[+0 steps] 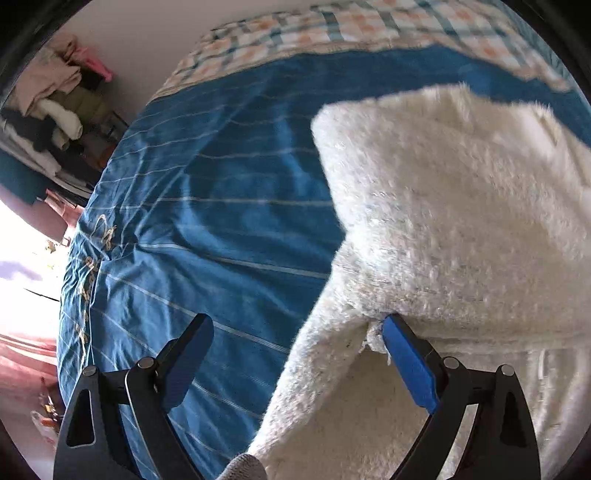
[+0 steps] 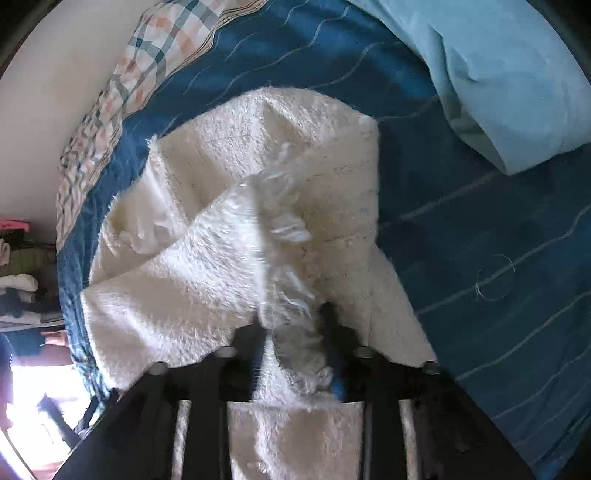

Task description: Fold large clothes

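A large white fluffy garment (image 1: 454, 221) lies on a blue striped bedspread (image 1: 221, 221). In the left wrist view my left gripper (image 1: 297, 332) is open; its right finger (image 1: 406, 362) touches the garment's edge, its left finger (image 1: 188, 358) hangs over bare bedspread. In the right wrist view my right gripper (image 2: 295, 332) is shut on a bunched fold of the white garment (image 2: 229, 251), lifting it above the rest of the cloth. The fluffy cloth partly hides the right fingertips.
A light blue pillow (image 2: 509, 74) lies at the far right of the bed. A plaid sheet (image 1: 332, 29) runs along the white wall. A pile of clothes (image 1: 55, 110) sits beyond the bed's left edge. The bedspread (image 2: 498, 258) shows right of the garment.
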Demonstrator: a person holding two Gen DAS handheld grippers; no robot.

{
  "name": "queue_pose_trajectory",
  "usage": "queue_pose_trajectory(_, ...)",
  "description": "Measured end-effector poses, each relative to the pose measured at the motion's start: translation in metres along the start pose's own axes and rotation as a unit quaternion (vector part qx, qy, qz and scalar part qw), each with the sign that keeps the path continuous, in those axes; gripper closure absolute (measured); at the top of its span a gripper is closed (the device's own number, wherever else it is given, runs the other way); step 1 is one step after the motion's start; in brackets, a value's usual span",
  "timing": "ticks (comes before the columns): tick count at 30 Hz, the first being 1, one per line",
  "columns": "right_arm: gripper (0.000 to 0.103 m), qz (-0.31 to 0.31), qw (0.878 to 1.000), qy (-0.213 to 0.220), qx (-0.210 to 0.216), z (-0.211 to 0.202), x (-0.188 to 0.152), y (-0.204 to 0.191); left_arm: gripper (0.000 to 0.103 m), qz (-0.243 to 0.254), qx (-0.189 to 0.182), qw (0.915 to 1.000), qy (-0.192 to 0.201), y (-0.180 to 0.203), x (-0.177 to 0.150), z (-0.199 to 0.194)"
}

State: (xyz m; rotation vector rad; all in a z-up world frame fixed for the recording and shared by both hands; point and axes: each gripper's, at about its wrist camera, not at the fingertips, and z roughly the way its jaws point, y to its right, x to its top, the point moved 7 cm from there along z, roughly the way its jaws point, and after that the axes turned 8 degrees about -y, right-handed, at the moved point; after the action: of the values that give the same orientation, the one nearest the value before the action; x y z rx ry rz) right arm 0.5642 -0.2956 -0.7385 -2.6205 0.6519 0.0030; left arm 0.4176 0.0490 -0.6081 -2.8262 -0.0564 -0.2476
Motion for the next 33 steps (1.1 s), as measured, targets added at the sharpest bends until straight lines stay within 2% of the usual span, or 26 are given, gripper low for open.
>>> queue_pose_trajectory(2,0.04,-0.005,1.0,0.022,-0.003,-0.026,-0.004,0.003,0.009,-0.004,0.006,1.0,0.001,-0.003,-0.005,-0.003)
queue_pose_trajectory(3,0.038,-0.01,0.999,0.032,-0.017,-0.036,-0.008,0.007,0.009,-0.005,0.001,1.0,0.002,-0.003,-0.009,-0.006)
queue_pose_trajectory(5,0.037,-0.022,0.997,0.049,-0.058,-0.056,-0.018,0.019,0.009,0.004,0.009,0.9999,0.0,-0.002,-0.023,-0.008)
queue_pose_trajectory(6,0.037,-0.035,0.995,0.044,-0.083,-0.061,-0.022,0.024,0.009,0.009,0.014,0.9999,-0.002,-0.001,-0.028,-0.007)
queue_pose_trajectory(8,0.037,-0.072,0.99,0.014,-0.124,-0.057,-0.038,0.031,0.009,0.015,0.026,0.9995,-0.009,0.002,-0.035,0.0)
queue_pose_trajectory(10,0.037,-0.125,0.978,-0.026,-0.167,-0.032,-0.048,0.029,0.009,0.013,0.039,0.9991,-0.013,0.005,-0.031,0.012)
queue_pose_trajectory(12,0.037,-0.16,0.97,-0.05,-0.176,-0.008,-0.052,0.025,0.009,0.011,0.066,0.9977,-0.009,0.004,-0.02,0.022)
queue_pose_trajectory(14,0.037,-0.167,0.966,-0.065,-0.188,0.014,-0.048,0.023,0.007,-0.004,0.097,0.9952,-0.014,-0.001,-0.003,0.037)
queue_pose_trajectory(16,0.038,-0.173,0.962,-0.065,-0.202,0.029,-0.037,0.021,0.006,-0.026,0.083,0.9957,-0.029,-0.008,0.006,0.049)
queue_pose_trajectory(18,0.042,-0.166,0.966,-0.061,-0.19,0.03,-0.031,0.021,0.003,-0.036,0.077,0.9958,-0.034,-0.011,0.009,0.053)
queue_pose_trajectory(20,0.06,-0.148,0.972,-0.047,-0.174,0.022,-0.026,0.025,0.003,-0.031,0.08,0.9959,-0.03,-0.011,0.008,0.052)
queue_pose_trajectory(22,0.064,-0.087,0.985,-0.024,-0.147,0.008,-0.016,0.044,0.003,-0.029,0.079,0.9961,-0.025,-0.012,0.006,0.052)
queue_pose_trajectory(24,0.065,-0.015,0.989,-0.004,-0.149,-0.003,-0.014,0.082,0.003,-0.03,0.077,0.9963,-0.024,-0.013,0.005,0.051)
queue_pose_trajectory(26,0.065,0.084,0.992,-0.011,-0.097,0.004,-0.016,0.123,0.003,-0.033,0.071,0.9966,-0.026,-0.014,0.004,0.05)
queue_pose_trajectory(27,0.065,0.106,0.991,-0.014,-0.075,0.007,-0.017,0.13,0.003,-0.034,0.069,0.9967,-0.027,-0.015,0.004,0.049)
queue_pose_trajectory(28,0.065,0.11,0.991,-0.014,-0.072,0.006,-0.016,0.131,0.003,-0.034,0.068,0.9967,-0.028,-0.015,0.004,0.047)
queue_pose_trajectory(30,0.065,0.096,0.99,-0.027,-0.103,0.0,-0.016,0.124,0.003,-0.036,0.06,0.9971,-0.03,-0.017,0.001,0.04)
queue_pose_trajectory(33,0.059,0.109,0.987,-0.032,-0.116,-0.022,-0.023,0.112,0.003,-0.033,0.044,0.9981,-0.027,-0.017,-0.005,0.025)
